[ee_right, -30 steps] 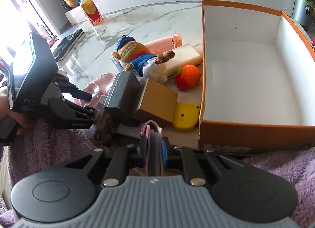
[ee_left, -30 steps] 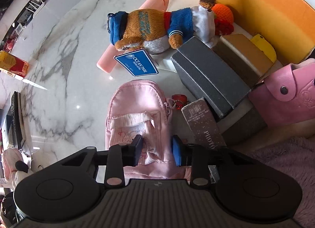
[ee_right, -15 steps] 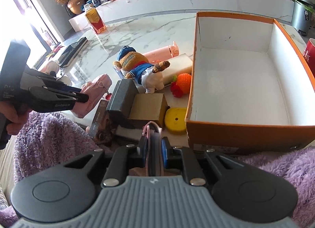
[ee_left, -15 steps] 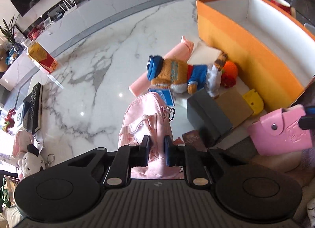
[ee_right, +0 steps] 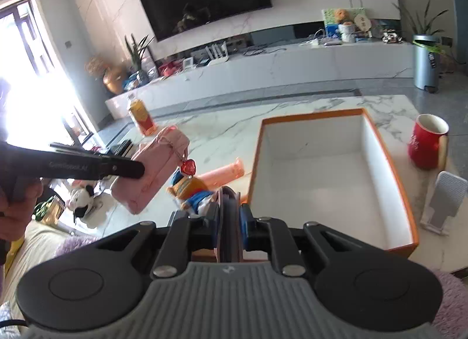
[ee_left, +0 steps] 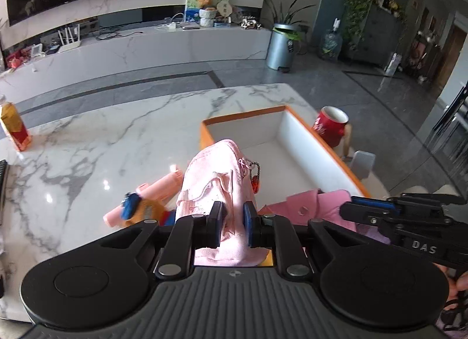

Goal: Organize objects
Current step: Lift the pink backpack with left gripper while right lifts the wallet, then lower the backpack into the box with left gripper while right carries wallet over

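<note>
Left claw (ee_left: 232, 220): I pinch the pink pouch (ee_left: 215, 189), now lifted off the bench (ee_left: 87, 149).
Right claw (ee_right: 229, 229): clamped on pink wallet (ee_right: 228, 222).
Orange box (ee_right: 330, 189): ahead, empty; both loads ready to drop in.

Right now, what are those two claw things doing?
Left gripper: closed on the pink mini backpack.
Right gripper: closed on the pink wallet.

Box (ee_right: 330, 181) interior open from above. Plush (ee_right: 191, 189) and pink tube (ee_right: 223, 172) crowd its left wall; mug (ee_right: 425, 146) right.
</note>
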